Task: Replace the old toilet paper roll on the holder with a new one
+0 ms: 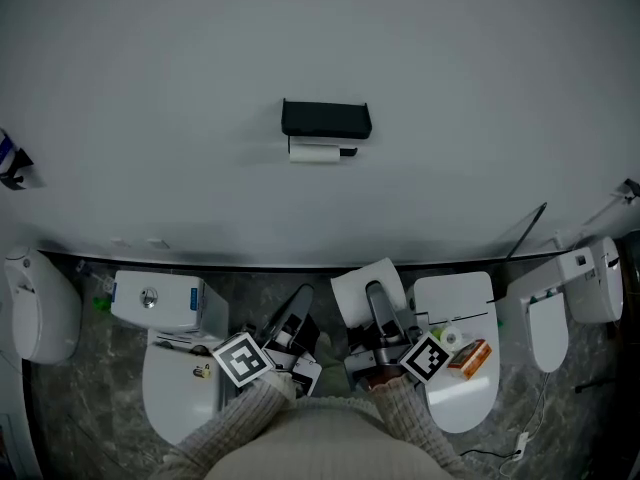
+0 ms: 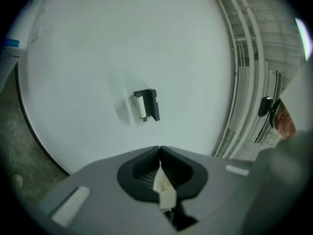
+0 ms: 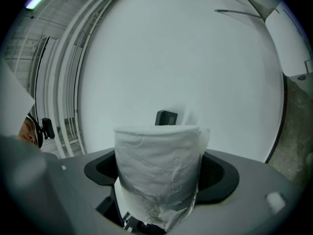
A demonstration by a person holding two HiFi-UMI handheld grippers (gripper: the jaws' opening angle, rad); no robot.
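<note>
A black holder (image 1: 326, 118) is fixed to the pale wall, and the thin old white roll (image 1: 315, 150) hangs under it. My right gripper (image 1: 378, 303) is shut on a full new toilet roll (image 1: 362, 288), low in the head view and well short of the wall. In the right gripper view the new roll (image 3: 159, 155) stands between the jaws of my right gripper (image 3: 159, 182) and hides most of the holder (image 3: 166, 117). My left gripper (image 2: 160, 148) is shut, with a small scrap of paper (image 2: 164, 189) pinched between its pads. Beyond it are the holder (image 2: 150, 104) and the old roll (image 2: 140, 105).
A toilet with a white cistern (image 1: 155, 303) stands at lower left. Another toilet's lid (image 1: 455, 303) at lower right carries an orange box (image 1: 470, 358) and a small roll (image 1: 450, 338). White fixtures (image 1: 40, 308) (image 1: 565, 298) flank both sides. The floor (image 1: 60, 408) is dark marbled stone.
</note>
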